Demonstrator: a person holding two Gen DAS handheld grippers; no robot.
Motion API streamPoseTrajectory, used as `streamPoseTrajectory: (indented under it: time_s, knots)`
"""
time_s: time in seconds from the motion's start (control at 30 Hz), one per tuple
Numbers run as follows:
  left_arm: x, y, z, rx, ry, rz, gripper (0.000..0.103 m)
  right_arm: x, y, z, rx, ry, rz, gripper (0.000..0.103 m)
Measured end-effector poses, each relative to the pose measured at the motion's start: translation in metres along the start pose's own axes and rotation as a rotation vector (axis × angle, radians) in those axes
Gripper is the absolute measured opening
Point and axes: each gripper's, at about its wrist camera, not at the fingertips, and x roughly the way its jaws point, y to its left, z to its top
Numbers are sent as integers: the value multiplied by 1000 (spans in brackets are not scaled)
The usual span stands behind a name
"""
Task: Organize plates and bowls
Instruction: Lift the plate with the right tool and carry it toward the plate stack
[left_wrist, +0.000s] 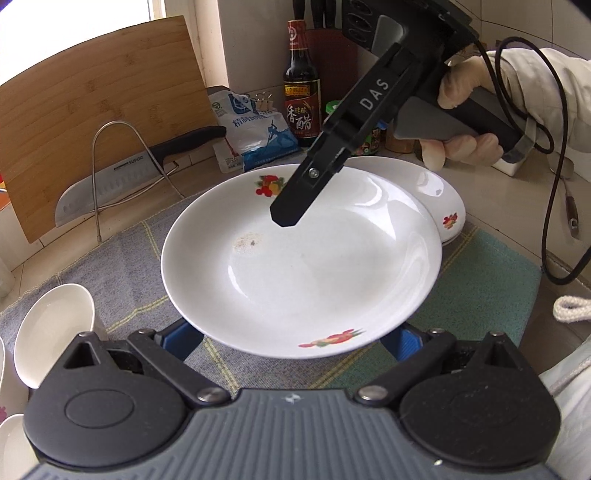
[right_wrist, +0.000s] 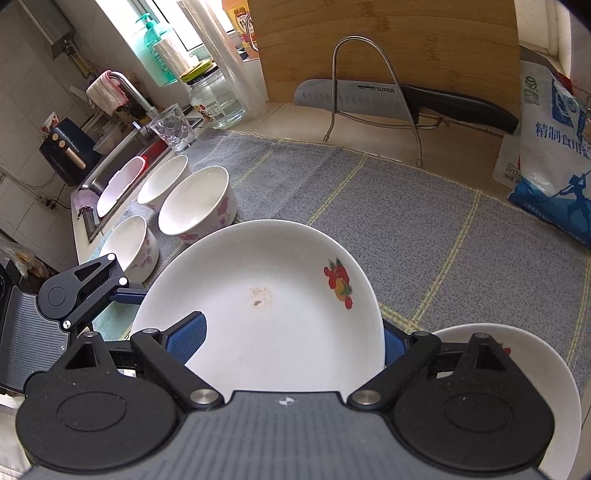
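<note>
White porcelain fills the left wrist view: a deep plate (left_wrist: 301, 266) with fruit decals and a brownish smudge, raised off the grey checked cloth (left_wrist: 122, 266). The left gripper (left_wrist: 295, 341) has its blue pads at the plate's near rim, but the rim hides them, so whether they clamp it I cannot tell. The right gripper (left_wrist: 286, 212) hangs over the far rim, held by a gloved hand (left_wrist: 461, 122). A second plate (left_wrist: 432, 188) lies behind.

In the right wrist view the same plate (right_wrist: 269, 306) sits between the right gripper's (right_wrist: 293, 343) wide-apart blue pads; contact is unclear. Four bowls (right_wrist: 197, 205) stand near the sink (right_wrist: 110, 158). A Supor knife (right_wrist: 399, 99) rests in a wire rack (right_wrist: 369, 81) before a bamboo cutting board (right_wrist: 406, 44).
</note>
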Motion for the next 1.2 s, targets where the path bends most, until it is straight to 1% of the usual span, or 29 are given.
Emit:
streamPoseTrajectory:
  time_s: [0.33,0.67,0.97,1.2]
  knots:
    - [13,-26,17,81,-5,-82,100,-37,-21,-38,79,-51,-59,96]
    - [38,-49,31,141,-3,-152,100,-61,-47,-64,149,-83,-114,96]
    - [57,-51,38,168,21,-178,100,-65,-68,-78,199,-96,-123,96]
    - [64,-53,41,169,31,-183,100,-65,-79,-80,221,-109,-121,96]
